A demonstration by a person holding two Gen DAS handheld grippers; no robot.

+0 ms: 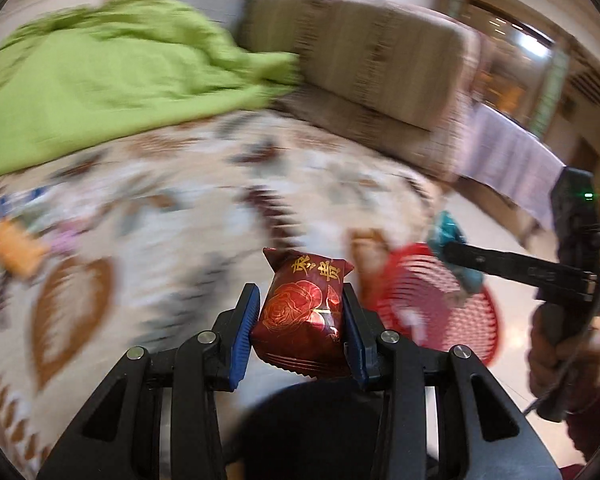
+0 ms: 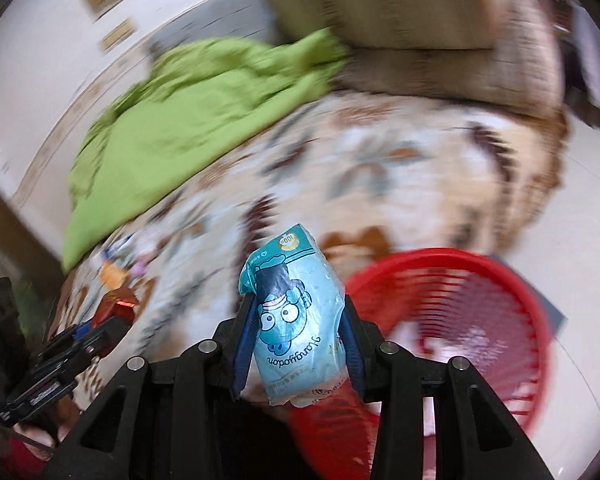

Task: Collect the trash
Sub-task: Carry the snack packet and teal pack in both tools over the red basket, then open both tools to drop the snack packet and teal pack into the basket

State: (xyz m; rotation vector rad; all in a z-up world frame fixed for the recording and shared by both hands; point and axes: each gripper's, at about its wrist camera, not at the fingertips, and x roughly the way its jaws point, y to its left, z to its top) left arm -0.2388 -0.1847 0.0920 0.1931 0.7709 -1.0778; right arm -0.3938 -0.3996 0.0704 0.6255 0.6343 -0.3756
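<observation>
step: carry phase. I have one piece of trash in each gripper and both are headed for the red slatted plastic basket. Heavy motion blur on the background in both views, so I judge I'm mid-swing.
left gripper: blue pads clamped on the dark red foil snack packet with a gold rose print, gripping its two sides. The packet stands upright between the fingers, top crimp poking out past the tips.
right gripper: pads closed on the light blue plastic tissue pack with a cartoon face. The pack sits slightly tilted and extends past the fingertips.
basket: on pale floor, just off the edge of the floral patterned bed cover. Looks mostly empty, but it's blurred, can't confirm.
blue pack vs basket: the left wrist view puts it over the basket's near rim.
red packet vs basket: short of the basket, over the cover's edge, beside the rim.
left on cover: an orange wrapper and small bits well away from the basket, near the crumpled green blanket. Too blurred to identify.
next: centre the right gripper over the basket opening, open the pads, let the pack drop. Then bring the left across and do the same.
risk: an early release lands the trash on the rim or floor, so I want both clear inside the rim first.
</observation>
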